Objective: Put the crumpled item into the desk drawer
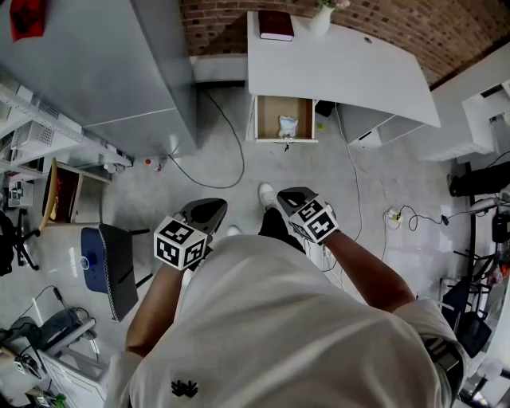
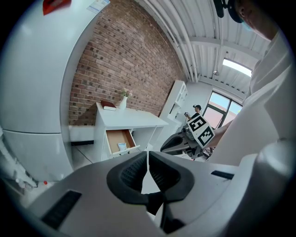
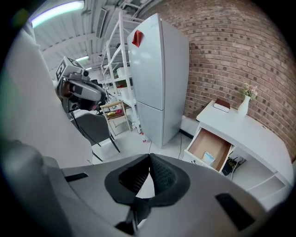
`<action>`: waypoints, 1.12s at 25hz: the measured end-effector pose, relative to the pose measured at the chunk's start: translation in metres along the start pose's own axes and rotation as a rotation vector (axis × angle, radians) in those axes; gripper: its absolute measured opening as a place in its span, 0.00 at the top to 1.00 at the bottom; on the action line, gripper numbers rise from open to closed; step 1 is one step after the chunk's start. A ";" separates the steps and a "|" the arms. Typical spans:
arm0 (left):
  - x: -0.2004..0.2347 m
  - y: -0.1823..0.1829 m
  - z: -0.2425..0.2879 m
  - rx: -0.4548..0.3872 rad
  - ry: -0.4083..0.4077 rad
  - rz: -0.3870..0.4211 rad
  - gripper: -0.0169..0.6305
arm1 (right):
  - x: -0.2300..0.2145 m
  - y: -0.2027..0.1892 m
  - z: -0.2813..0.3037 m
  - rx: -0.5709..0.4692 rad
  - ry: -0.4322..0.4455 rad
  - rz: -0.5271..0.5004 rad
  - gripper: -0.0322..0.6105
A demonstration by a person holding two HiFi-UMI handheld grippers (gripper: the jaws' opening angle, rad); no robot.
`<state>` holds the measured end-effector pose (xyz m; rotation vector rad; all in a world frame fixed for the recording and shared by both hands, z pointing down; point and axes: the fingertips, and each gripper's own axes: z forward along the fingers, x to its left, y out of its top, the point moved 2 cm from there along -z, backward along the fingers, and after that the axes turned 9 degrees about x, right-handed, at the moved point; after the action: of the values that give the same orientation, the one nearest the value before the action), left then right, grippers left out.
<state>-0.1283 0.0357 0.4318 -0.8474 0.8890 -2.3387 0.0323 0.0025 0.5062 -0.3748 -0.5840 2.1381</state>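
We see the crumpled item (image 1: pixel 288 126), a pale wad, lying inside the open drawer (image 1: pixel 267 118), towards its right side. The drawer is pulled out from the front of the white desk (image 1: pixel 343 68). A dark red book (image 1: pixel 276 25) and a white vase (image 1: pixel 320 20) stand on the desk's top near the brick wall, and a grey fridge (image 1: pixel 119 72) stands to the desk's left.

We hold both grippers close to our body, well apart from the desk. The left gripper (image 2: pixel 148 159) has its jaws pressed together at the tips with nothing between them. The right gripper (image 3: pixel 149 166) is likewise pressed closed and empty. A dark chair (image 1: pixel 111 267) sits far from the desk, beside our left arm.
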 end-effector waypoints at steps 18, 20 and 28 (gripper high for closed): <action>0.002 -0.013 -0.010 -0.013 0.024 -0.014 0.92 | 0.027 0.015 -0.006 -0.041 0.039 -0.025 0.90; 0.001 -0.015 -0.010 -0.010 0.025 -0.016 0.92 | 0.029 0.016 -0.007 -0.044 0.041 -0.025 0.90; 0.001 -0.014 -0.003 0.003 0.015 -0.011 0.92 | 0.025 0.016 -0.008 -0.047 0.033 -0.027 0.90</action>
<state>-0.1342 0.0457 0.4399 -0.8370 0.8894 -2.3574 0.0111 0.0169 0.4893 -0.4250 -0.6184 2.0914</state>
